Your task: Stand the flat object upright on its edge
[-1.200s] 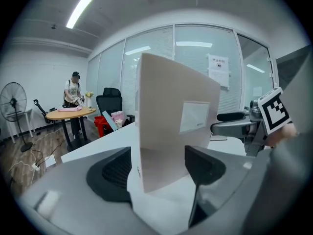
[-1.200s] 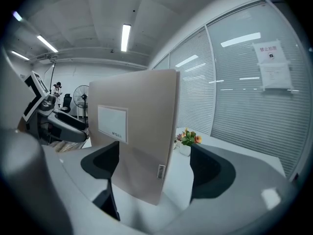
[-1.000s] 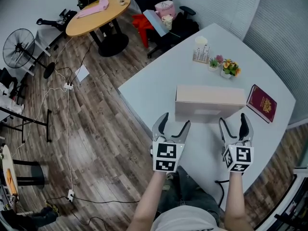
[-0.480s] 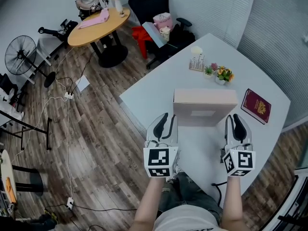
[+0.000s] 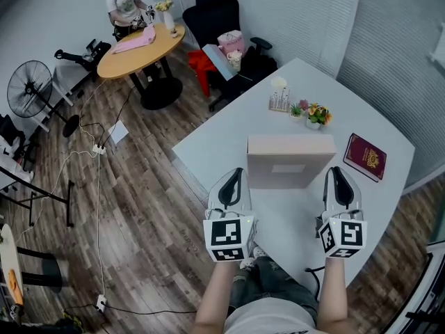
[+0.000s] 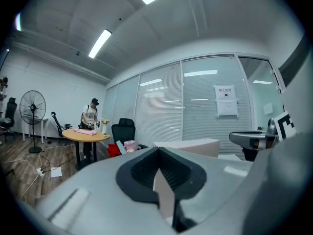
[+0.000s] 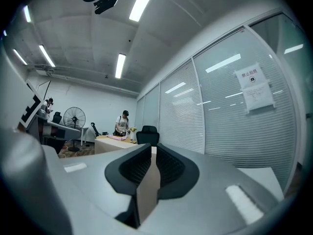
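We held both grippers low over the near part of the white table (image 5: 222, 127), their marker cubes facing up. The left gripper (image 5: 234, 174) had its jaws pressed together with nothing between them, and its own view showed the dark pads meeting in a thin seam. The right gripper (image 5: 338, 172) was likewise closed and empty, its pads leaving only a sliver between them. Neither touched the box.

The box (image 5: 290, 160), beige and flat, sat in the middle of the table, just beyond the two grippers and between their lines, with its long side running across us. We saw a narrow top face and a broader front face with a pale label turned toward us. It looked to be up on a long edge, though we could not be sure from above. In the left gripper view its top showed over the jaws, a little to the right.

A dark red booklet (image 5: 365, 157) lay flat near the table's right corner, apart from the box. Small potted plants (image 5: 316, 114) and a holder (image 5: 279, 99) stood toward the far corner. Past the table, on the wood floor (image 5: 139, 186), were a black chair (image 5: 215, 9), a round table (image 5: 139, 42) with a person (image 5: 125, 2) beside it, and a fan (image 5: 28, 88) at the left.
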Demonstrator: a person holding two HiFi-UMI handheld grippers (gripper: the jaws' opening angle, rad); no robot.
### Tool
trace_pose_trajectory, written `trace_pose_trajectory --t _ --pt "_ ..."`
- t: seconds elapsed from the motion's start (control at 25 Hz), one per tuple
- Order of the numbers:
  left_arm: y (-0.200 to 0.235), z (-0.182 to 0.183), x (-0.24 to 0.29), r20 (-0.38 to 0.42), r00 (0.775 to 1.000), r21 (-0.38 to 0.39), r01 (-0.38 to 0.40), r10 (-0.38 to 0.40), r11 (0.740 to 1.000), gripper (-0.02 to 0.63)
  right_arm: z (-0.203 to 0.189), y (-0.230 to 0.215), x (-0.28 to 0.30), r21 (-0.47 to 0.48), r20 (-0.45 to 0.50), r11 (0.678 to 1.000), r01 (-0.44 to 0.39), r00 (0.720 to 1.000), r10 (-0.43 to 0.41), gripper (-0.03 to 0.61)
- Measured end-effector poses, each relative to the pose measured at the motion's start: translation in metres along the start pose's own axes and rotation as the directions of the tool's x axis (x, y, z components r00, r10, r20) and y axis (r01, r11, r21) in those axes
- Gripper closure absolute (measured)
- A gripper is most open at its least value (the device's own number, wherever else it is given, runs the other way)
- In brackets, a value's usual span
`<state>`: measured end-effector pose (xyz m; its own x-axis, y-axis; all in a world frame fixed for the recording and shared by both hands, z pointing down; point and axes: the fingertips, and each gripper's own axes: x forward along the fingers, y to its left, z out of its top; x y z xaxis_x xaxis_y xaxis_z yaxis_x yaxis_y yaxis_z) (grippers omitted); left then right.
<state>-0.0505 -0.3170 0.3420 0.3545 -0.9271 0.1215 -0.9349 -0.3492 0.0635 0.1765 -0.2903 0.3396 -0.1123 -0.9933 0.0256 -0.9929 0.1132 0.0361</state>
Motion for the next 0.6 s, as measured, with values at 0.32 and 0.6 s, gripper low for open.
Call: trace_pose_trajectory --t 0.32,0.6 --pt "-0.005 0.010 -0.004 0.018 1.000 -0.016 -0.003 0.003 1.000 0.611 0.004 0.000 -0.004 -0.009 0.005 1.000 0.011 1.000 -0.011 0.533" --pt "-0.010 0.013 -0.003 0.019 1.000 -0.004 0.000 0.000 1.000 0.611 0.004 -0.005 -0.005 0.003 0.008 1.000 0.019 1.000 -0.019 0.534"
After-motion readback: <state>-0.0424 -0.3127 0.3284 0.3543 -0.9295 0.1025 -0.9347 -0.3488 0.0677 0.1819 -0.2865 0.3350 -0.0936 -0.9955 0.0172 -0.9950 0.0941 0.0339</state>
